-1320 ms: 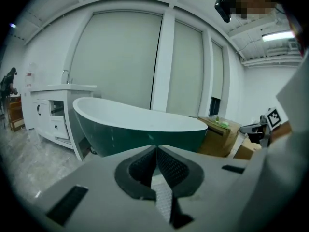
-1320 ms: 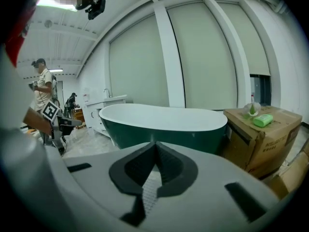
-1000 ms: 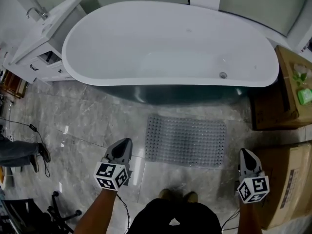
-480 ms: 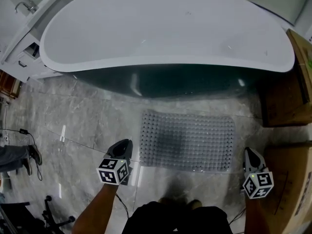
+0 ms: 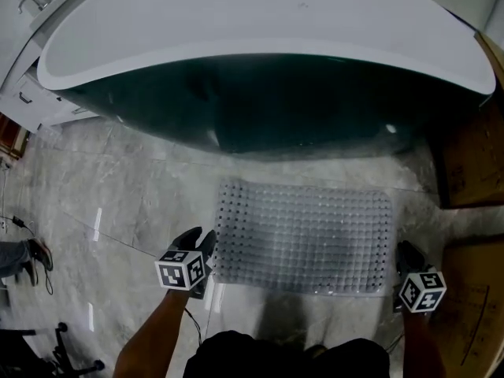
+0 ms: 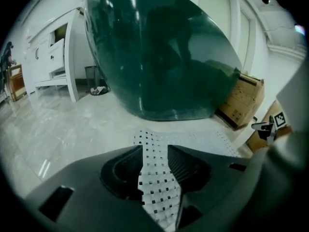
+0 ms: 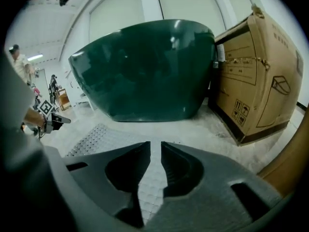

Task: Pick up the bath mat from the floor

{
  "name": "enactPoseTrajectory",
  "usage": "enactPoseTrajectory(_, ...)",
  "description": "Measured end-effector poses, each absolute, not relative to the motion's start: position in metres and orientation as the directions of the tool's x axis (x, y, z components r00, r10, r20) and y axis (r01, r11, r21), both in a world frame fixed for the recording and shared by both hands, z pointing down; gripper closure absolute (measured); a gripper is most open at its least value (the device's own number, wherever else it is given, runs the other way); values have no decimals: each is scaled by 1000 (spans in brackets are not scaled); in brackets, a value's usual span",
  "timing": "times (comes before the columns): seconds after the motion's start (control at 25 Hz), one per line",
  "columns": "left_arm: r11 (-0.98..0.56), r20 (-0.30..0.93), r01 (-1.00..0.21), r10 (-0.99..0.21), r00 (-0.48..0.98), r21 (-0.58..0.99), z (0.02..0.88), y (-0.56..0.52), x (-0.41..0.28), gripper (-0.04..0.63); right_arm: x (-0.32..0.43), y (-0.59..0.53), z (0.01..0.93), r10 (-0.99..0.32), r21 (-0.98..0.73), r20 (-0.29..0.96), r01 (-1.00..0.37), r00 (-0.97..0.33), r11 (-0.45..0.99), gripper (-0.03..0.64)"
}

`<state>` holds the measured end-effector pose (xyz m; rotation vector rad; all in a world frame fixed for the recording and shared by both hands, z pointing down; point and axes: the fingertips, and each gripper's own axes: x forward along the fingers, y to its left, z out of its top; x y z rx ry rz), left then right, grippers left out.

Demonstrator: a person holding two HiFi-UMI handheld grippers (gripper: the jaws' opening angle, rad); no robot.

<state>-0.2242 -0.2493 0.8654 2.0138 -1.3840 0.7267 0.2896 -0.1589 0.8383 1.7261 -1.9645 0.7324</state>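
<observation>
A pale, perforated bath mat (image 5: 303, 235) lies flat on the grey marble floor in front of the tub. My left gripper (image 5: 202, 241) hangs low over the mat's near left corner. In the left gripper view its jaws (image 6: 155, 150) have just been opening, and that corner (image 6: 147, 141) shows through the gap, untouched by the pads. My right gripper (image 5: 406, 252) is at the mat's near right edge. Its jaws (image 7: 155, 148) have just been opening too and stand a narrow slit apart, with the mat (image 7: 104, 137) on the floor beneath.
A large bathtub (image 5: 276, 101), dark green outside with a white rim, stands right behind the mat. Cardboard boxes (image 5: 476, 164) crowd the right side, one (image 5: 472, 305) beside my right gripper. A white cabinet (image 5: 24, 93) is at far left, and a person's shoe (image 5: 30, 258) at the left edge.
Both grippers and the head camera have dropped toward the floor, so the mat looks larger. The left gripper now reaches the mat's near left corner, the right its near right edge.
</observation>
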Motion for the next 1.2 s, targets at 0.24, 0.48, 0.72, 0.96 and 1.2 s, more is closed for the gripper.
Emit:
enactPoseTrajectory(0.24,-270,758,-940,-564,328,206,935,-251,-228,402,312,-162,908,-733,-127,667,-990,-133,63,461)
enactPoseTrajectory(0.48,-267,801,-936,-494,338,230,985,-249,-233,349,331,-154,964,-674,-128,730,-992,-108,20,391)
enactPoseTrajectory(0.72,-231,829,-939,-448,336,256,1024,-248,-238,318,332,-155,1013,-613,-174,778,-985,-141,6,306)
enactPoseTrajectory(0.96,-230,834,-931,-420,358,284,1043,-245,-237,314,335,-156,1046,-566,-220,811,-974,-149,-58,225)
enactPoseTrajectory(1.2,-247,859,-942,-406,313,226,1053,-247,-235,316,338,-155,1054,-547,-144,833,-987,-81,-74,241)
